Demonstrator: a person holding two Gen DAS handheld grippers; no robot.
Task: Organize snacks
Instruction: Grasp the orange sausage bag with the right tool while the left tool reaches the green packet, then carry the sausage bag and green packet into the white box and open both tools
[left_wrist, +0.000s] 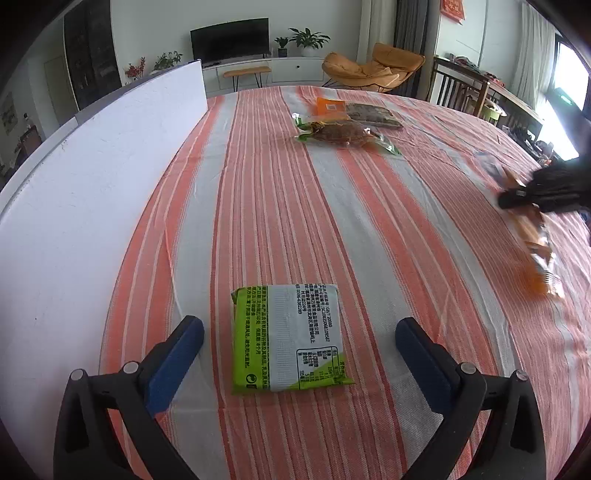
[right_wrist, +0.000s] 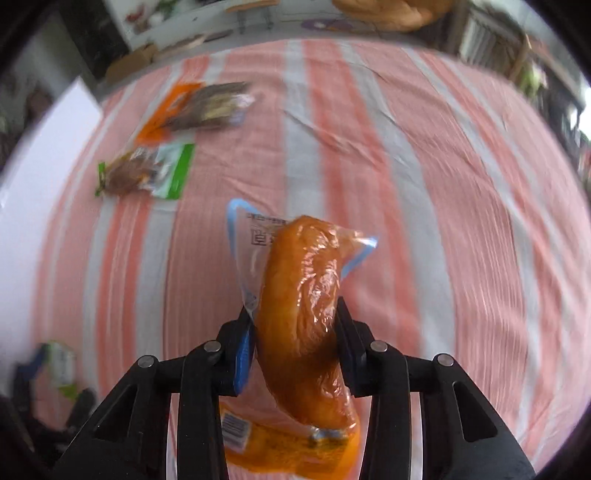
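My left gripper (left_wrist: 299, 332) is open, its blue-padded fingers either side of a green and white snack packet (left_wrist: 288, 338) lying flat on the striped tablecloth. My right gripper (right_wrist: 293, 314) is shut on a vacuum-packed orange chicken snack (right_wrist: 303, 314) and holds it above the cloth; it shows blurred in the left wrist view (left_wrist: 532, 240). Two more snacks lie at the far side: a brown snack in a green-edged bag (left_wrist: 343, 134) (right_wrist: 144, 173) and an orange and dark packet (left_wrist: 354, 110) (right_wrist: 195, 107).
A white board (left_wrist: 92, 177) stands along the left side of the table. The striped cloth (left_wrist: 369, 221) covers the whole tabletop. Chairs and a TV stand are beyond the far edge.
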